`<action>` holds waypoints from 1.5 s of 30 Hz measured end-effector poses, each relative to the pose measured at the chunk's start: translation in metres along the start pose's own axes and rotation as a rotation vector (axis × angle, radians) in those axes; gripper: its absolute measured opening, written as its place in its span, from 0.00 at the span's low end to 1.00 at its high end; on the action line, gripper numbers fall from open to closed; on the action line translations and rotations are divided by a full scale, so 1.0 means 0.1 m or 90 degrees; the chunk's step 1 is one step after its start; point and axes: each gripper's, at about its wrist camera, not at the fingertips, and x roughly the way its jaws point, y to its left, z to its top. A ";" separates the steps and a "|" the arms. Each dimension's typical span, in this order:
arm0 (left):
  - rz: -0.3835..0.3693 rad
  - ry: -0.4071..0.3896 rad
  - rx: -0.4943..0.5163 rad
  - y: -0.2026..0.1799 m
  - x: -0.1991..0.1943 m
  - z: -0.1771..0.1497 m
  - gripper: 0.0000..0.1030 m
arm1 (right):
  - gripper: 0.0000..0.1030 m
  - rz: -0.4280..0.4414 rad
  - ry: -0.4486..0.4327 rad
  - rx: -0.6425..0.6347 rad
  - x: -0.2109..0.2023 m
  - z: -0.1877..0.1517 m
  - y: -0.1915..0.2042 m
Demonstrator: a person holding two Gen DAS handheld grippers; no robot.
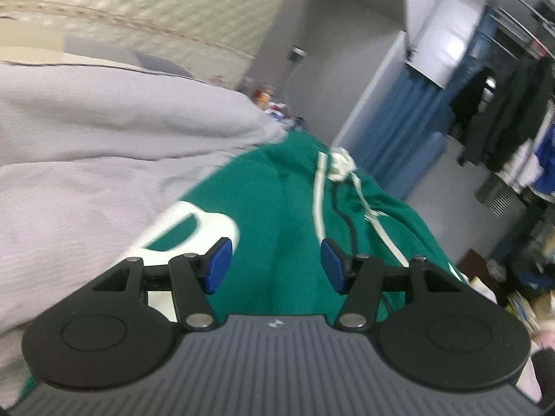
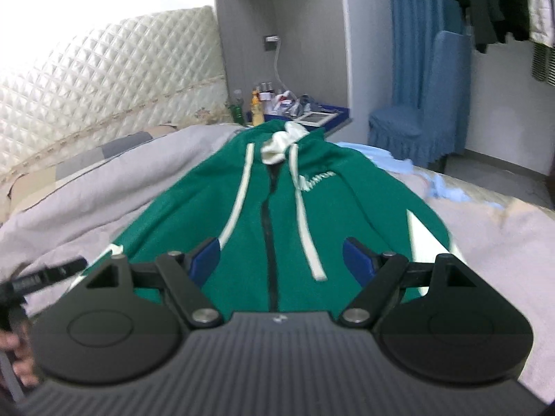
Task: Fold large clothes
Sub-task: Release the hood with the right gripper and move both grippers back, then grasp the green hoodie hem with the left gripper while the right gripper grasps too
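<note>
A green zip hoodie (image 2: 263, 194) with white drawstrings and white sleeve patches lies front up on the grey bed cover (image 2: 104, 187), hood at the far end. It also shows in the left wrist view (image 1: 277, 215). My right gripper (image 2: 281, 260) is open and empty, held above the hoodie's lower front over the zip. My left gripper (image 1: 275, 263) is open and empty above the hoodie's left part, next to a white sleeve patch (image 1: 194, 225). A part of the left gripper shows at the left edge of the right wrist view (image 2: 41, 277).
A quilted white headboard (image 2: 104, 86) stands behind the bed. A bedside table with bottles (image 2: 263, 104) is at the far end, a blue chair (image 2: 416, 128) to the right. Light blue cloth (image 2: 399, 166) lies on the bed's far right. Dark clothes hang at the right (image 1: 503, 114).
</note>
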 end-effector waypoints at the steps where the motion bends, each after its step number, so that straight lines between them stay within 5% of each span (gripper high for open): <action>1: 0.016 -0.002 -0.012 0.03 -0.06 0.02 0.60 | 0.77 -0.010 0.002 0.006 -0.04 -0.04 -0.07; 9: 0.208 0.034 -0.079 0.22 -0.38 0.14 0.60 | 0.77 -0.097 0.045 0.121 -0.01 -0.17 -0.89; 13: 0.305 0.081 -0.079 0.31 -0.33 0.09 0.61 | 0.77 -0.100 0.085 0.251 0.16 -0.24 -1.46; 19: 0.395 0.145 -0.111 0.47 -0.17 -0.01 0.61 | 0.77 -0.165 0.134 0.306 0.28 -0.45 -1.90; 23: 0.392 0.171 -0.120 0.50 -0.13 -0.06 0.65 | 0.77 -0.181 0.131 0.301 0.25 -0.54 -2.18; 26: 0.343 0.210 -0.131 0.48 -0.09 -0.11 0.72 | 0.77 -0.126 0.171 0.319 0.28 -0.77 -2.34; 33: 0.325 0.229 -0.127 0.38 -0.05 -0.16 0.71 | 0.77 0.016 0.175 0.321 0.25 -1.01 -2.34; 36: 0.312 0.243 -0.123 0.33 -0.02 -0.20 0.61 | 0.77 0.046 0.171 0.326 0.28 -0.98 -2.30; 39: 0.324 0.253 -0.086 0.24 0.00 -0.24 0.42 | 0.77 0.046 0.227 0.286 0.43 -1.00 -2.18; 42: 0.336 0.237 -0.083 0.22 -0.06 -0.23 0.17 | 0.61 0.042 0.264 0.234 0.51 -1.01 -2.03; 44: 0.336 0.211 -0.089 0.23 -0.12 -0.19 0.11 | 0.20 0.026 0.272 0.195 0.48 -0.95 -1.96; 45: 0.335 0.197 -0.092 0.23 -0.17 -0.16 0.10 | 0.14 0.021 0.263 0.180 0.43 -0.90 -1.94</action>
